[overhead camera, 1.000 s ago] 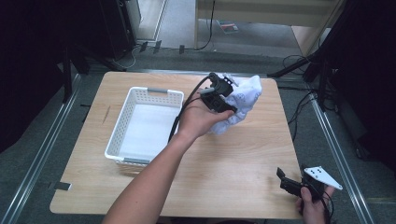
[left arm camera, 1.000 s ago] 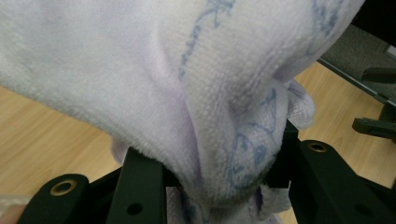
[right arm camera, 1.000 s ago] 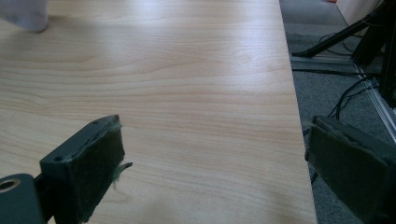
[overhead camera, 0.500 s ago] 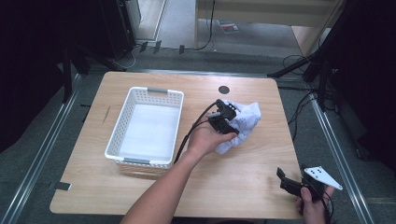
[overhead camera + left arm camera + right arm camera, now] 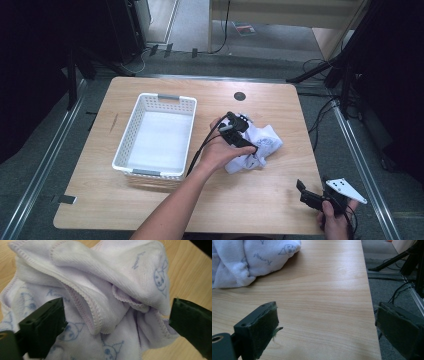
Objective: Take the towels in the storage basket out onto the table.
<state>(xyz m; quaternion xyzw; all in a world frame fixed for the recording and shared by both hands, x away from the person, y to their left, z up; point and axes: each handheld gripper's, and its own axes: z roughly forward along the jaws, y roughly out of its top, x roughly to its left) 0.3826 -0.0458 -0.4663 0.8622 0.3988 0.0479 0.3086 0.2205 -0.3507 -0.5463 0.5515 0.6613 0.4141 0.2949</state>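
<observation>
A white cloth with blue cartoon prints [image 5: 264,144] lies crumpled on the wooden table [image 5: 260,210], right of centre. My left gripper [image 5: 243,136] is down on its left side. In the left gripper view its jaws have just been opening and now stand wide apart. The cloth [image 5: 107,290] bulges between them, and the pads [image 5: 47,320] do not press on it, so my left gripper [image 5: 116,307] is open. My right gripper [image 5: 304,192] rests at the table's front right corner. That gripper [image 5: 325,307] is open over bare wood, with the cloth [image 5: 249,257] farther off.
A white plastic basket [image 5: 131,129] stands empty on the left half of the table. A small black round hole [image 5: 239,96] sits near the back edge. Past the table's right edge are a grey floor, cables and stand legs [image 5: 392,262].
The left hand came down from above the table's back right, bringing the cloth onto the table. Its jaws have let go of the cloth. The right gripper has kept still.
</observation>
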